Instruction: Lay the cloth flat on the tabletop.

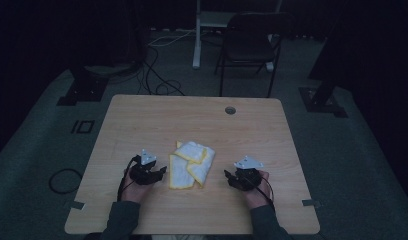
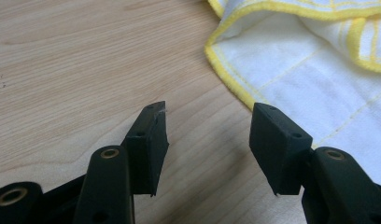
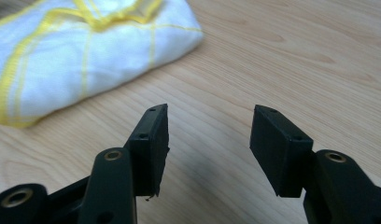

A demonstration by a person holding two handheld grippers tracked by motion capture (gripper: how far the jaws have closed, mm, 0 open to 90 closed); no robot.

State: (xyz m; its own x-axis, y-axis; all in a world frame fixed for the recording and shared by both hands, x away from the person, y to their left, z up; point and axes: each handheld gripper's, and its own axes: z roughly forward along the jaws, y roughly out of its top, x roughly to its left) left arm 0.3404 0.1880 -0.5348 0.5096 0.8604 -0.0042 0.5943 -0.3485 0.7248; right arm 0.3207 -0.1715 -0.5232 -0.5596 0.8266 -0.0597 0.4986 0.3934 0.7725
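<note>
left gripper (image 2: 207, 140) apart, cloth (image 2: 319, 70) cut off

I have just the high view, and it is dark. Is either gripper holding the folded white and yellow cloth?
Observer: No. The left gripper has its jaws apart over bare wood, with the cloth beyond its tips.
Operator: And the right one?
Observer: The right gripper is open too, with nothing between the jaws; the cloth lies beyond them on the table.
Operator: What does the cloth's border look like close up?
Observer: It has a stitched yellow hem, and thin yellow lines cross the white fabric.
</note>
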